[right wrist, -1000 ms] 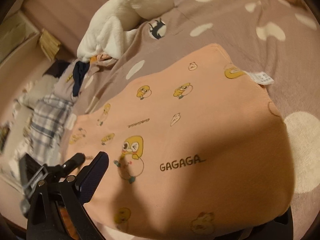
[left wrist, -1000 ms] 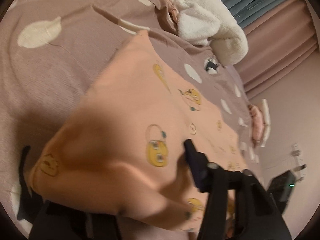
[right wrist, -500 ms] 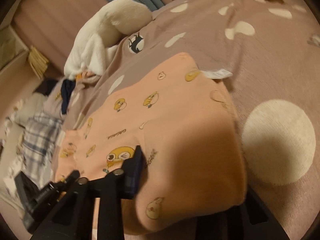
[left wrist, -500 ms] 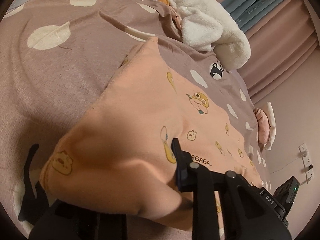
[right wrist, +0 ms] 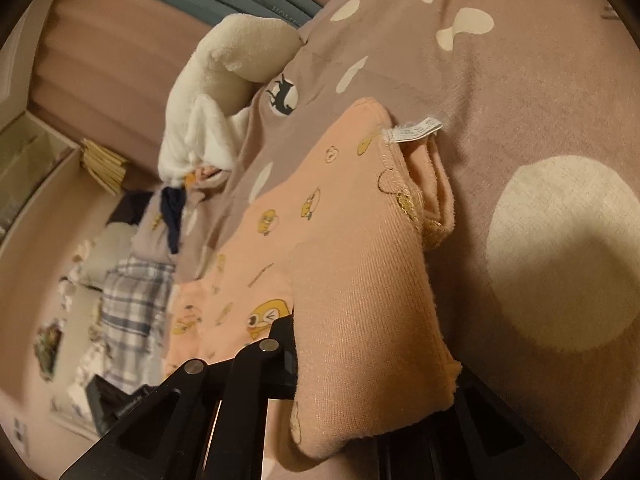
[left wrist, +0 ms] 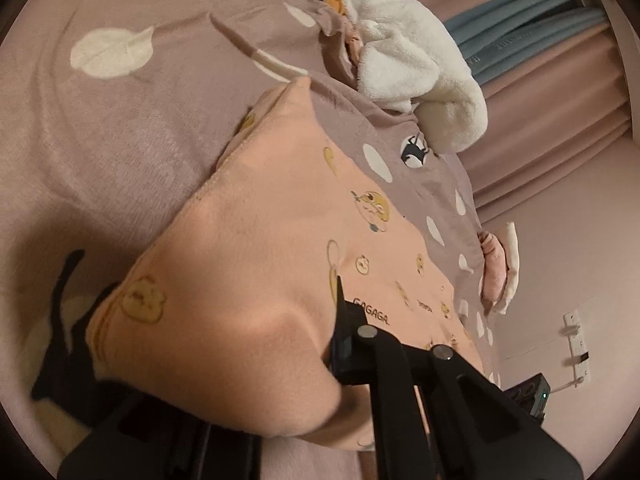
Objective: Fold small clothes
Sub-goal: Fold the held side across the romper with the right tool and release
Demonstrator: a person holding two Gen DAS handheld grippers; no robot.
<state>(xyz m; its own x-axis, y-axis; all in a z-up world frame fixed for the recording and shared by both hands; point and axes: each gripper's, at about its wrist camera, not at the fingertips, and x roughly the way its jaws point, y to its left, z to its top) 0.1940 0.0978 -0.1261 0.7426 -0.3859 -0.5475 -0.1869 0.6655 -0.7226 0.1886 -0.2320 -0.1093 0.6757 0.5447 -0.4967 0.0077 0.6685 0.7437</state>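
We see left gripper [left wrist: 280, 364] clamped on peach garment [left wrist: 280, 200] near edge; right gripper [right wrist: 360, 364] closing on its corner below white tag [right wrist: 414, 134]. Soft, light, floppy; we'd hold corners.

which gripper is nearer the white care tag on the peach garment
Right. The care tag sticks out of the peach garment edge just ahead of the closing right gripper; the left gripper pinches the opposite end, tag unseen there.

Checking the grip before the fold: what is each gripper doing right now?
Left gripper: shut on the peach garment.
Right gripper: jaws closing, pinching the peach garment.
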